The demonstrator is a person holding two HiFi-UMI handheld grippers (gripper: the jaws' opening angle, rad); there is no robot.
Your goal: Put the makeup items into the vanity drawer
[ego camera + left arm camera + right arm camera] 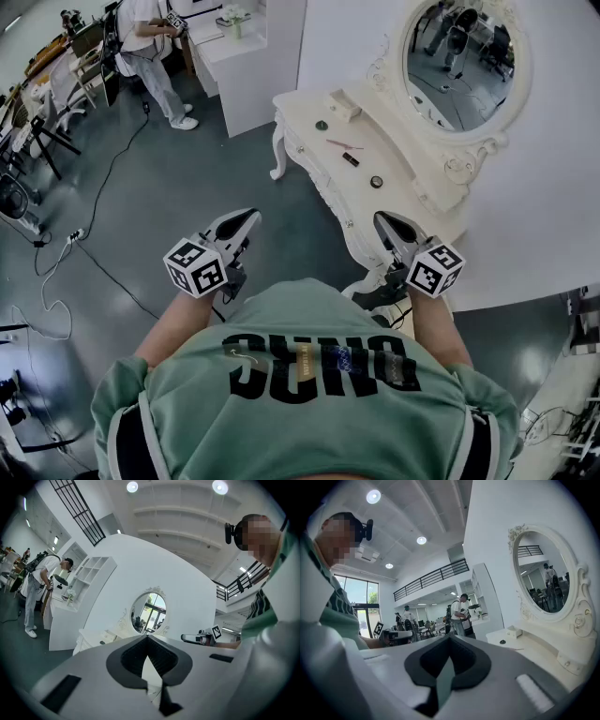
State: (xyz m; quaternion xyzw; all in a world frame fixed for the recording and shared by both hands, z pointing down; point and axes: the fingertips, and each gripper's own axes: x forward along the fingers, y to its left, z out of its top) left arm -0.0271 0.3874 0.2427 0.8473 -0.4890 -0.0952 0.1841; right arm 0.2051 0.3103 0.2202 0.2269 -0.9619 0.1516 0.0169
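The left tongs and the right tongs are closed, holding nothing. Ahead of them stands the vanity table with makeup items on top.

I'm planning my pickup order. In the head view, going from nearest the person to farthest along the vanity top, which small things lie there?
Round dark compact → small dark tube → thin pink stick → small dark round item → small pale box.
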